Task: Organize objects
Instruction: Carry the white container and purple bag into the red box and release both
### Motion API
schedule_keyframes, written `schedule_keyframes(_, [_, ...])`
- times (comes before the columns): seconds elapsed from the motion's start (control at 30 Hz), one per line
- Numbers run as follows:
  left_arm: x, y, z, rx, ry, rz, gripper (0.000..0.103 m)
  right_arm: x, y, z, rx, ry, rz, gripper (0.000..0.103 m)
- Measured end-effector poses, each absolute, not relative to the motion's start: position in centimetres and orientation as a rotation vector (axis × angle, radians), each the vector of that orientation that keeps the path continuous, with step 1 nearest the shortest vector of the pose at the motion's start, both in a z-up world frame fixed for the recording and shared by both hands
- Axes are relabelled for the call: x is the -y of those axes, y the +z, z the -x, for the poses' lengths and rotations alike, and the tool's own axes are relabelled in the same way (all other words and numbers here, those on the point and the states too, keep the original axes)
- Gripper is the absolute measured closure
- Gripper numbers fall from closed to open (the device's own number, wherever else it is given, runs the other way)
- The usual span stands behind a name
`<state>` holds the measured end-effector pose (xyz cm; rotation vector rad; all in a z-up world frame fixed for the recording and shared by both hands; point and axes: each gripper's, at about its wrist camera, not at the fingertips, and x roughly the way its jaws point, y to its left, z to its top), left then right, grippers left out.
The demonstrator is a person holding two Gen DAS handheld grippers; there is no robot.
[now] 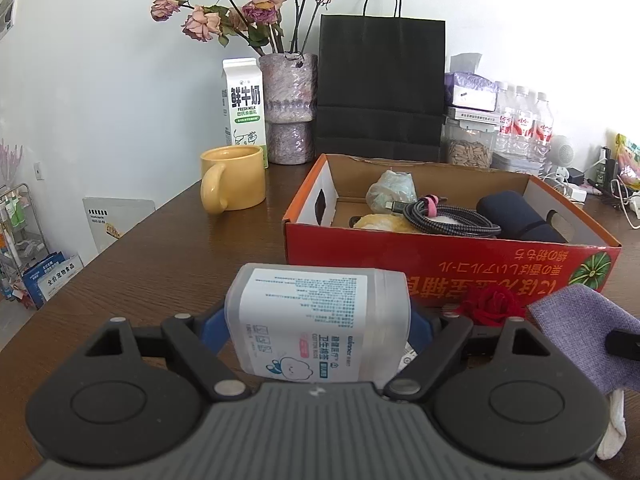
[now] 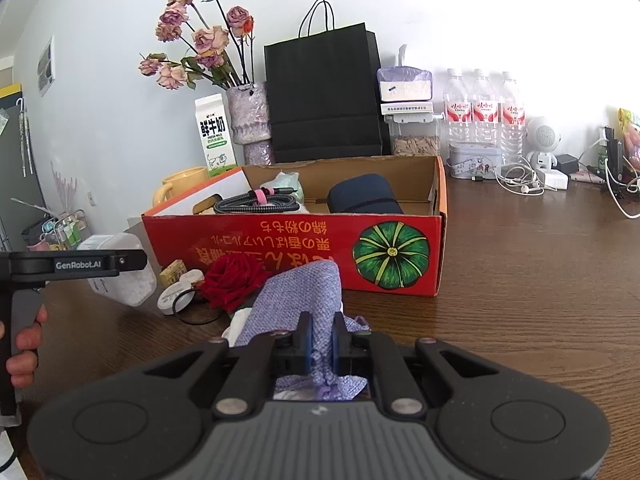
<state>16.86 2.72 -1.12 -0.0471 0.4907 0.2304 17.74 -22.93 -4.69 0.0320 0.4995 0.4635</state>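
While both grippers sit low over the brown wooden table (image 2: 520, 280), the biggest thing on it is the red cardboard box (image 2: 304, 248) with a green pumpkin print, open on top. Behind it against the wall stand a black paper bag (image 1: 380, 88), a vase of dried roses (image 1: 288, 108), a milk carton (image 1: 245, 104) and a yellow mug (image 1: 236, 178) just left of the box. Inside the box: a dark blue pouch (image 2: 364, 196), a coiled braided cable (image 1: 448, 216) with a pink tie, a crumpled pale bag (image 1: 392, 188).

Left gripper (image 1: 320, 320): jaws wide, blue pads pressed against both sides of a clear cotton swab container (image 1: 316, 320) lying sideways, label up, just in front of the box's near wall. A hand (image 2: 24, 344) grips its handle.

Right gripper (image 2: 320, 344): jaws nearly together, pinching a fold of the purple cloth (image 2: 296, 292), which bunches up in front of the box.

Red rose (image 2: 236, 280) lies beside the cloth, touching it. Small stuff left of the rose: white round lids (image 2: 176, 296), a black ring (image 2: 196, 308), a small yellow packet (image 2: 172, 272). White fabric under the cloth, can't tell what.
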Motion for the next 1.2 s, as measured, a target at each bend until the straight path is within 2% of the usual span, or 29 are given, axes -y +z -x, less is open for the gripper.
schedule_keyframes(0.67, [-1.2, 2.5, -15.9, -0.401, 0.161, 0.051, 0.018, 22.3, -0.9, -16.9, -0.381, 0.475, 0.004, 0.095])
schedule_keyframes(1.2, [0.4, 6.0, -21.2, -0.312, 0.118, 0.067, 0.018, 18.1, 3.4, -21.8, -0.262, 0.524, 0.031, 0.095])
